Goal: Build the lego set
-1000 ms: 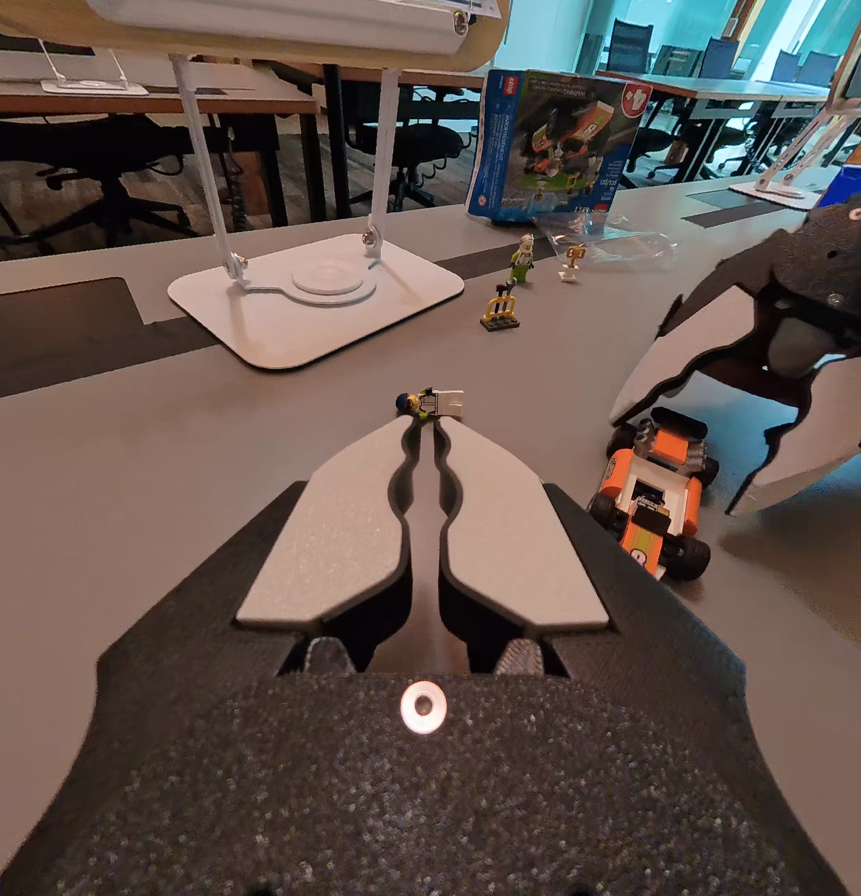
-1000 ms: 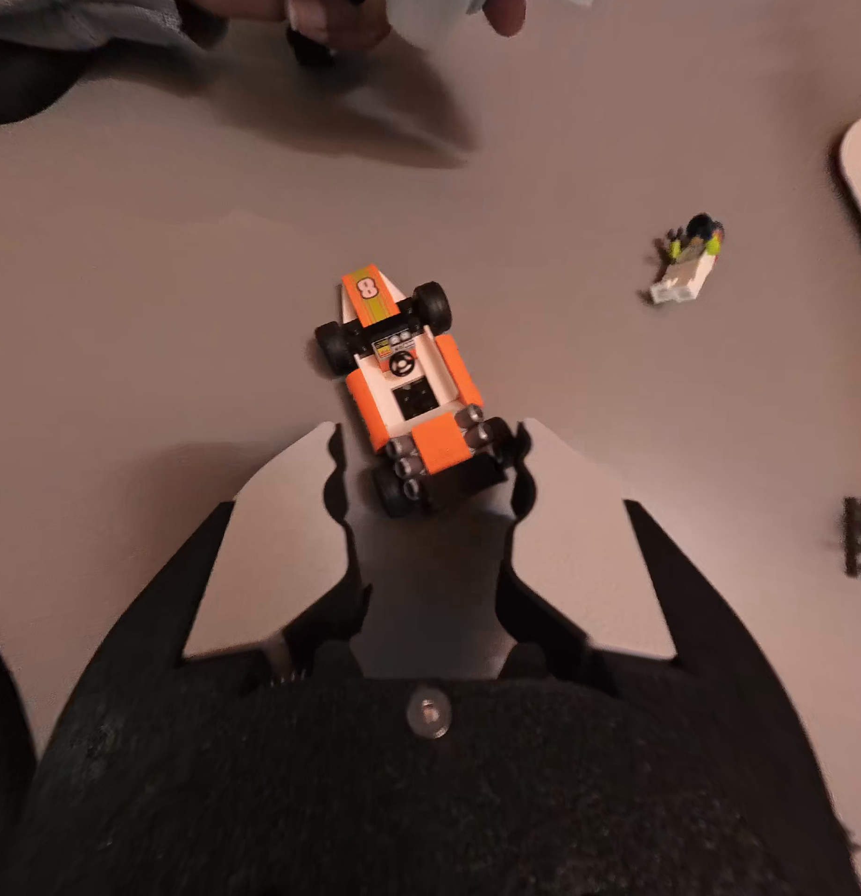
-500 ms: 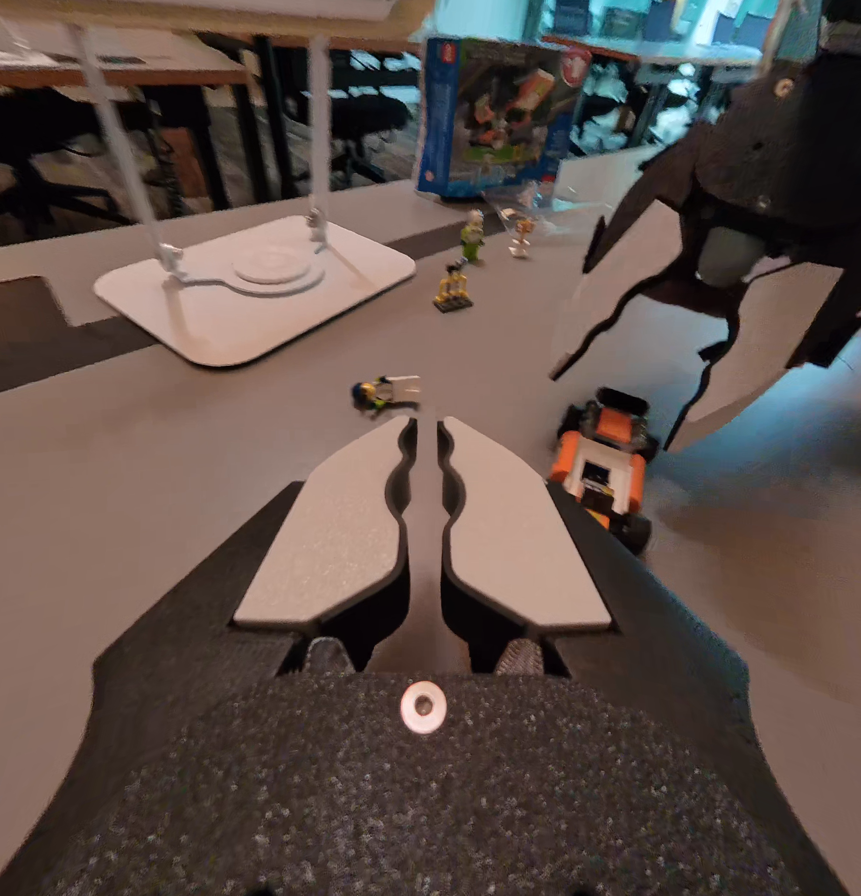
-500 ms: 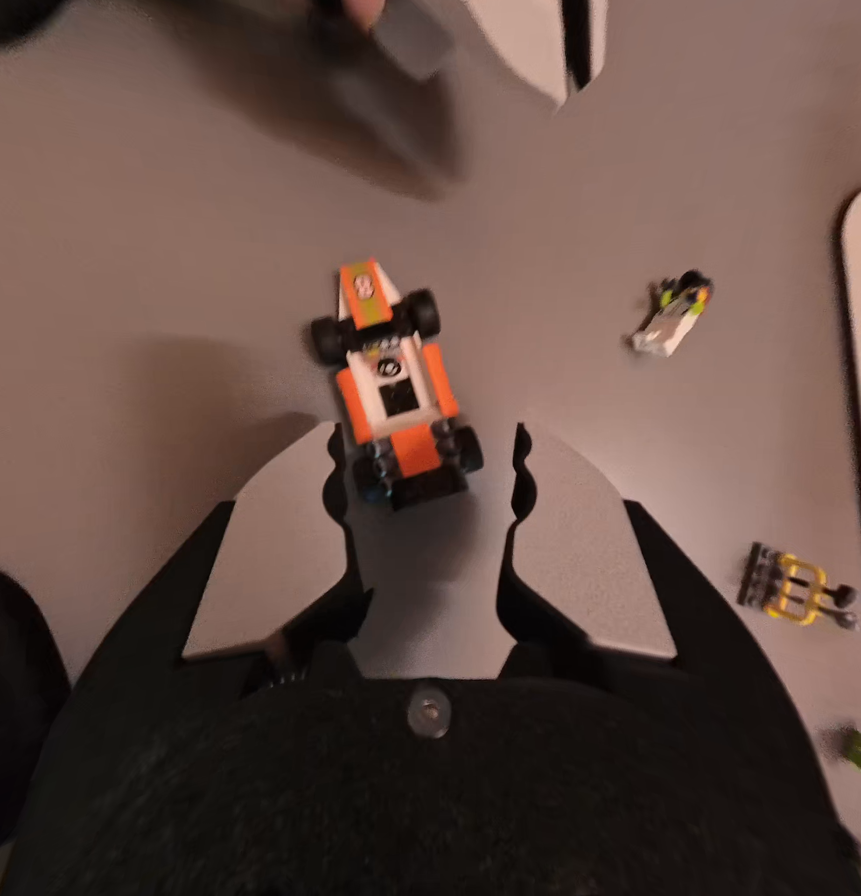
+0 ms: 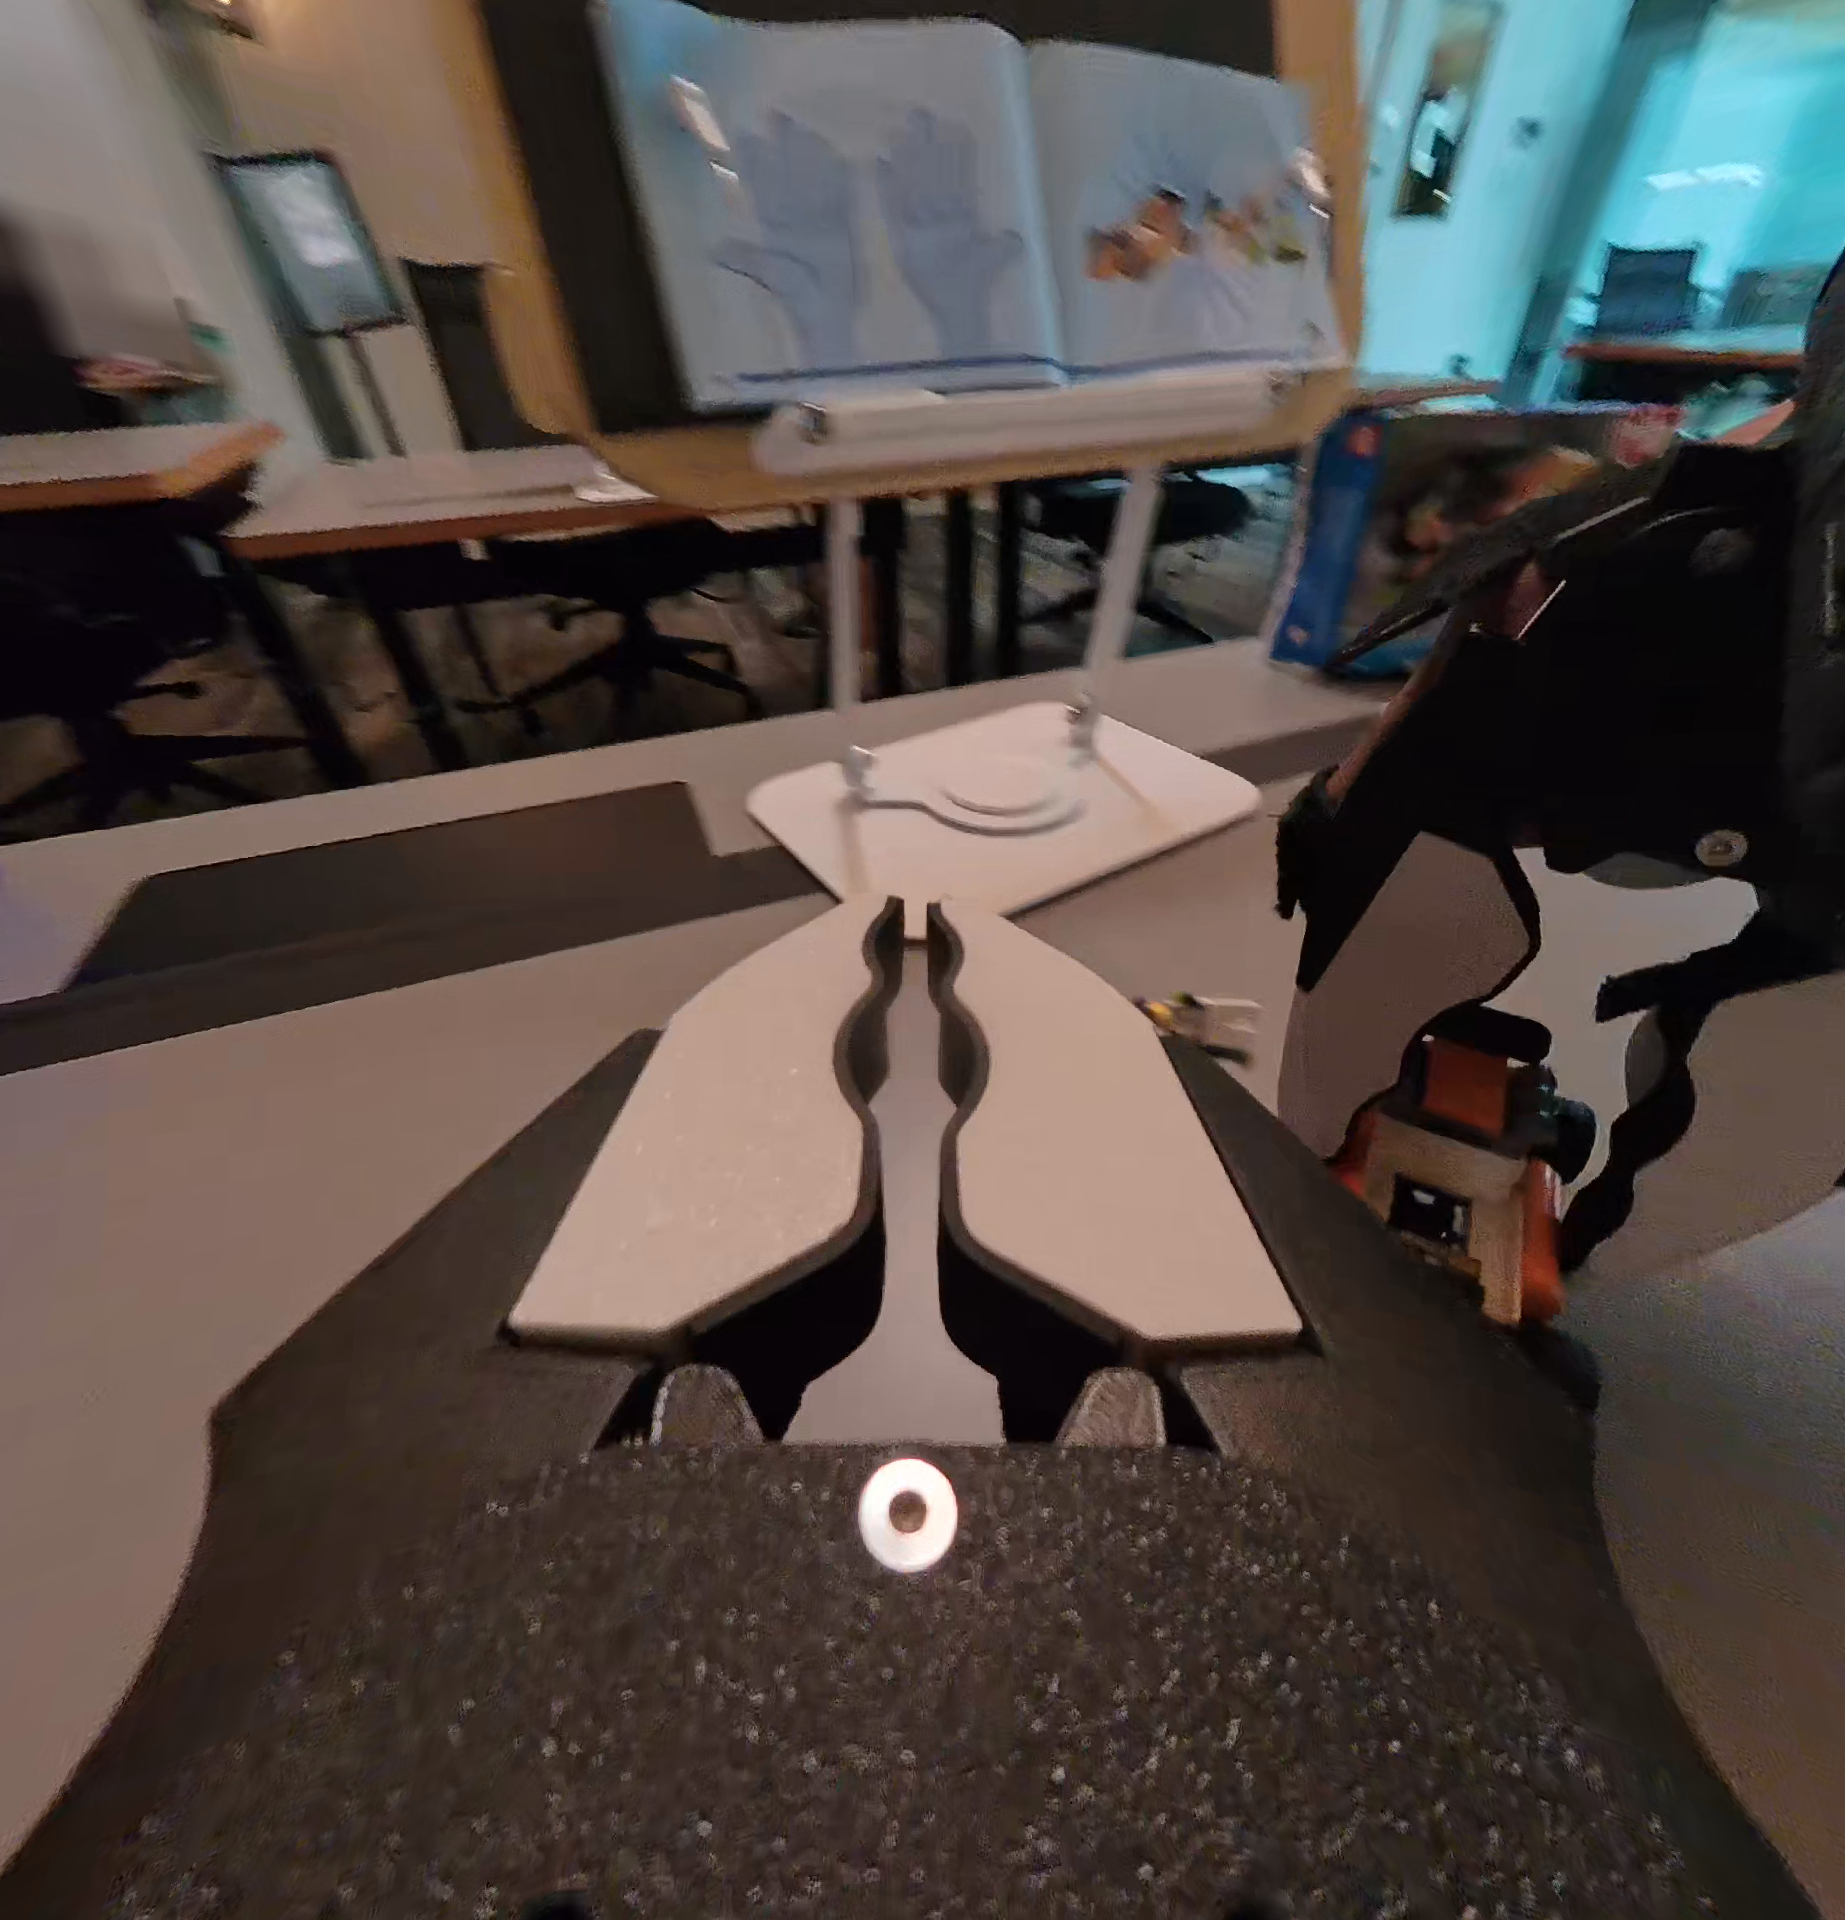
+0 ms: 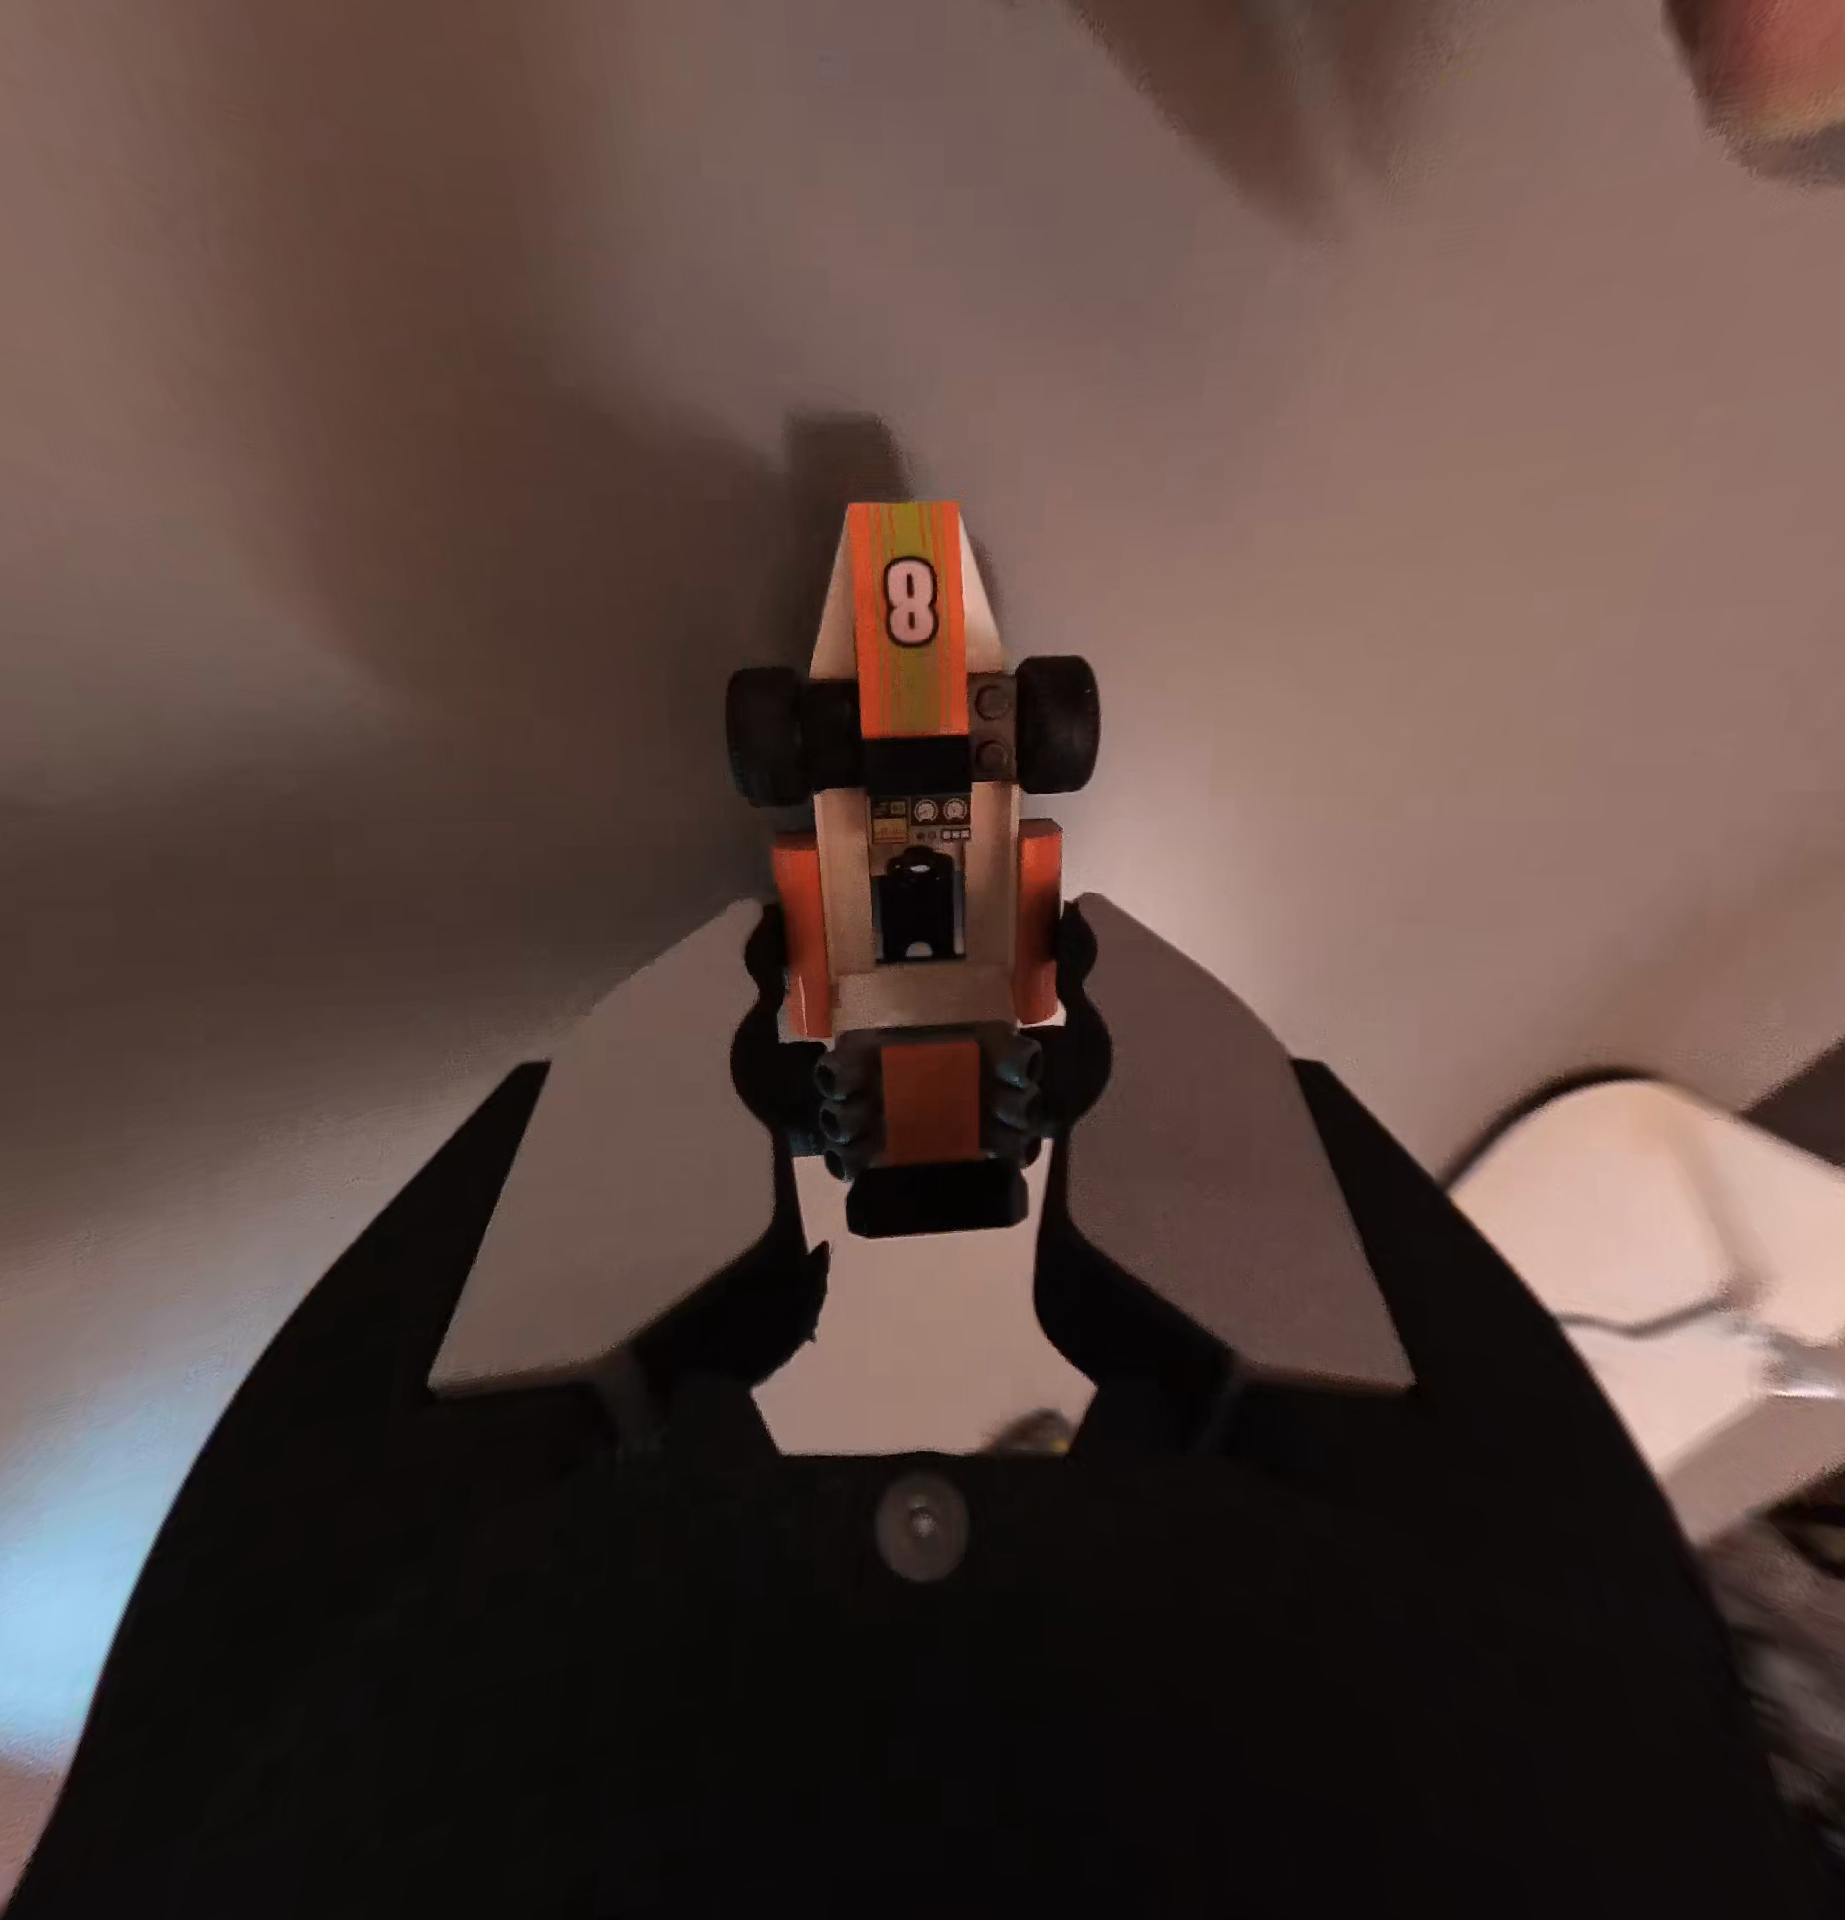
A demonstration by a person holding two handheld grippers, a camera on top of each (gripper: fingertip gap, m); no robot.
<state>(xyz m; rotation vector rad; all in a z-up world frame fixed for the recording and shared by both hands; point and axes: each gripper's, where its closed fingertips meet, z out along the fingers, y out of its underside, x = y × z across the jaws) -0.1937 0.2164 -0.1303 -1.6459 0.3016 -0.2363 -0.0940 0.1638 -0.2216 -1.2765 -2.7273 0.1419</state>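
An orange, white and black lego race car (image 6: pixel 913 883) is gripped by its rear sides in my right gripper (image 6: pixel 916 920), nose pointing away; it seems slightly raised off the grey table (image 6: pixel 378 520). In the left wrist view the car (image 5: pixel 1458 1153) sits between the right gripper's fingers (image 5: pixel 1344 997) at the right. My left gripper (image 5: pixel 916 914) is shut and empty, low over the table, left of the car. A small minifigure (image 5: pixel 1204 1013) lies on the table just beyond its right finger.
A white book stand (image 5: pixel 1001 821) holds an open instruction booklet (image 5: pixel 959 208) behind the work area; its base also shows in the right wrist view (image 6: pixel 1624 1247). A blue lego box (image 5: pixel 1417 520) stands at the back right. A person's finger (image 6: pixel 1791 94) shows top right.
My right gripper moved forward over the car and shut on its rear. My left gripper pulled back and tilted up, so the minifigure now lies to its right.
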